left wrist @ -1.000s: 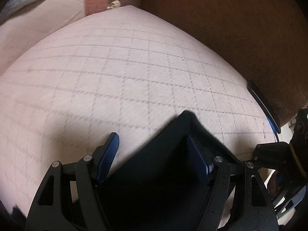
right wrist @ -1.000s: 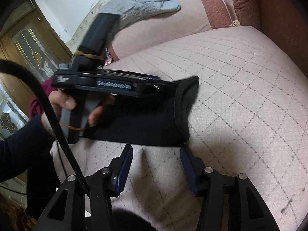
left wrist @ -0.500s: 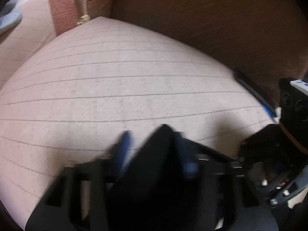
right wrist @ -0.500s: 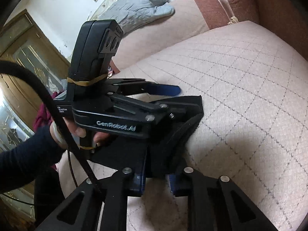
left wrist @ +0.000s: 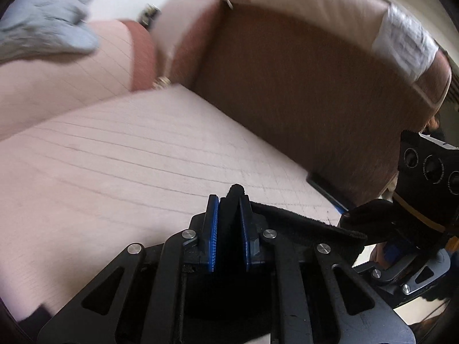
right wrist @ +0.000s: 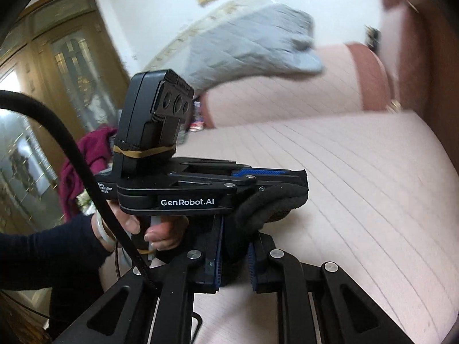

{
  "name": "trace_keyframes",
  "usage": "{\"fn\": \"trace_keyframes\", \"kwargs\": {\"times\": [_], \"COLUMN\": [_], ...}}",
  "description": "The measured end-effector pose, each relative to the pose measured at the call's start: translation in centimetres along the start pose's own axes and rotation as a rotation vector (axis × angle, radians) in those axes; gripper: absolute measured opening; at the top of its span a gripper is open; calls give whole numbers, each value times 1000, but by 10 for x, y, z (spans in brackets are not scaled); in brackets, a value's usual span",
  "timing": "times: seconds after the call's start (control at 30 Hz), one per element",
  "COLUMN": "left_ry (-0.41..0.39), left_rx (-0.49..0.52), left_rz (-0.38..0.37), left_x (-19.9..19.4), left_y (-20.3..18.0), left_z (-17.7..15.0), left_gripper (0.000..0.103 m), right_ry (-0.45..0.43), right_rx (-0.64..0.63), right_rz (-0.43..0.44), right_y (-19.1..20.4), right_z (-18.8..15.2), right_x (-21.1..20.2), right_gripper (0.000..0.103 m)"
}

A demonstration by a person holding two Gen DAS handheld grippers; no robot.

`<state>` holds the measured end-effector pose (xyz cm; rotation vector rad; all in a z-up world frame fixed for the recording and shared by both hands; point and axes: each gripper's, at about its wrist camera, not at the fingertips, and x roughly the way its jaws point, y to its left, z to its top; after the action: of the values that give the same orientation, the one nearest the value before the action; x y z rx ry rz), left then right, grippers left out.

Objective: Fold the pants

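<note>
Left wrist view: left gripper [left wrist: 229, 215], blue pads pressed onto a fold of black pants [left wrist: 301, 229]; cloth runs toward the right gripper [left wrist: 373, 220] just beside it. Both are above the pink quilted sofa cushion [left wrist: 114, 157]. Beyond the cushion, the brown backrest [left wrist: 301, 86]. Right wrist view: right gripper [right wrist: 233, 255] pinching the bunched pants [right wrist: 266, 206] above the cushion [right wrist: 358, 186], left gripper [right wrist: 287, 176] clamped on the same cloth. Past the cushion, a grey quilted blanket [right wrist: 252, 43], blurred, on the far armrest.
</note>
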<state>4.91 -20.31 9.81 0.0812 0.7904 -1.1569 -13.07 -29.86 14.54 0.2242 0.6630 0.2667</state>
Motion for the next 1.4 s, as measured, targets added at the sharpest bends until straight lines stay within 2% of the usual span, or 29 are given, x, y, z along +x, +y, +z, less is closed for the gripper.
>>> {"fn": "trace_keyframes", "kwargs": {"times": [0.1,0.2,0.3,0.4,0.43,0.47,0.5,0.53,0.57,0.6,0.63,0.73,0.8,0.87,0.93,1.03,1.13,1.23,1.27,1.3,1.33,1.4], "left_ry": [-50,-70,-57,-62,-68,-75,-85,-99,-112,-138,-164,-181,-145,-84,-29,30,50,35,32,37,39,8], "left_rx": [-25,-117,-278,-486,-542,-592,-625,-641,-644,-646,-647,-665,-657,-621,-589,-556,-490,-469,-448,-424,-406,-411], "left_rz": [55,142,212,263,270,274,281,284,285,289,295,291,298,341,373,384,470,503,516,537,538,525], "left_x": [-40,-78,-104,-131,-140,-148,-155,-162,-171,-178,-182,-186,-176,-159,-144,-121,-107,-98,-97,-96,-96,-105], "left_y": [14,43,78,114,123,129,131,129,127,122,118,115,111,99,90,78,70,67,65,62,61,60], "left_z": [-10,-33,-63,-100,-111,-119,-126,-132,-138,-144,-147,-157,-158,-160,-160,-161,-158,-155,-154,-154,-152,-152], "left_gripper": [13,12,12,12,12,13,20,27,49,64,66,68,68,68,68,68,68,68,50,23,17,14], "right_ry": [1,27,82,162,199,249,321,350,333,307,293,208,141,121,122,121,148,166,162,154,144,119], "right_rx": [-47,-92,-120,-113,-79,-44,-9,5,-1,-9,-6,21,45,79,98,120,128,112,105,103,108,125], "right_rz": [40,75,106,134,154,172,185,187,188,203,217,208,159,107,64,46,24,-24,-43,-50,-44,-15], "right_y": [30,64,90,109,112,113,114,115,116,117,115,102,84,68,64,57,58,60,59,59,58,59], "right_z": [13,15,8,-8,-16,-23,-33,-38,-38,-36,-33,-23,-20,-20,-16,-18,-24,-30,-30,-29,-28,-22], "right_x": [15,41,83,132,150,167,182,186,181,168,156,111,86,74,75,80,95,105,104,104,102,100], "right_gripper": [14,14,14,15,21,30,33,33,33,33,34,50,51,51,51,51,51,51,51,51,51,51]}}
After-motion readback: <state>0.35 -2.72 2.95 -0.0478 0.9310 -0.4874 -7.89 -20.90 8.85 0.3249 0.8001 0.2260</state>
